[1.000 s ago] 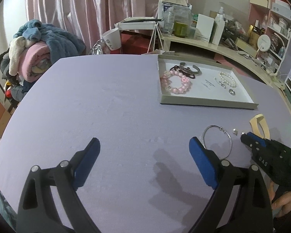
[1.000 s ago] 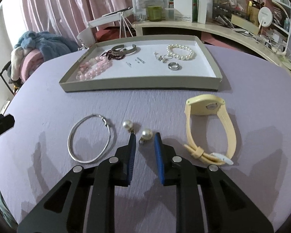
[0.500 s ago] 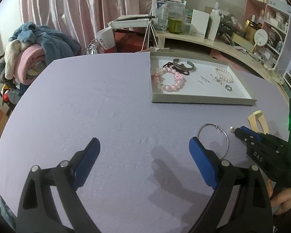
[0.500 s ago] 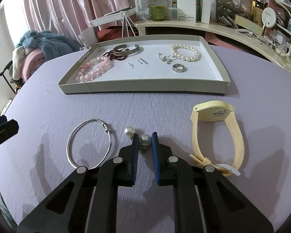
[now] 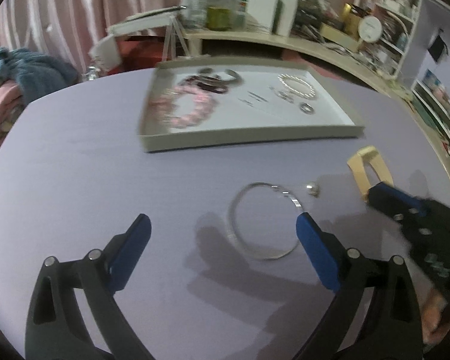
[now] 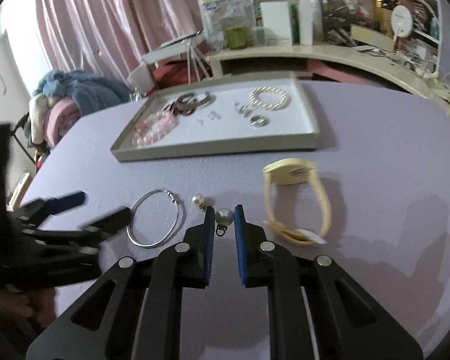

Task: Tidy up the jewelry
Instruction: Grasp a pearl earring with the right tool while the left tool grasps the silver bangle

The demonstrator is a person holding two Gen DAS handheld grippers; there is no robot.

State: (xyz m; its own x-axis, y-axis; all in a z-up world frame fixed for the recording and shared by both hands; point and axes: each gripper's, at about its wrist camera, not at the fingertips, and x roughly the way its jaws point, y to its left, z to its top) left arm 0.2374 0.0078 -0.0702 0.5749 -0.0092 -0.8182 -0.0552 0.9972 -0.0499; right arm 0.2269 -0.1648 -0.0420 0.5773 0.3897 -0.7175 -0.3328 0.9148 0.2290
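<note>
Pearl, round and white on a small metal clasp, the earring [image 6: 224, 216] is sitting clamped between the blue pads of the right gripper [image 6: 224, 220], which has narrowed from its wider stance a second ago until both pads are pressing on the bead. The earring is hanging clear of the lilac cloth-covered desk [image 6: 375, 180], where before it was lying on the cloth in front of the pads. Its matching second pearl earring [image 6: 198, 200] is lying on the desk just to the left, beside the thin silver hoop bangle [image 6: 157, 219]. The pale yellow rubber-strapped watch [image 6: 297, 201] is resting to the right, near but apart.

The left gripper [image 5: 222, 240] is standing wide open with nothing between its pads, and it has come much nearer to the silver bangle [image 5: 262, 219] than a second ago; its right pad is now overlapping the bangle's rim in the left wrist view, though contact cannot be told. In the right wrist view it is showing as a blurred black shape [image 6: 75, 210] at the bangle's left edge.

The shallow grey cardboard tray [image 6: 213, 153] farther back is holding the pink bead bracelet [image 6: 156, 127], the white pearl bracelet [image 6: 268, 99] and the silver ring [image 6: 258, 121], all lying as before.
</note>
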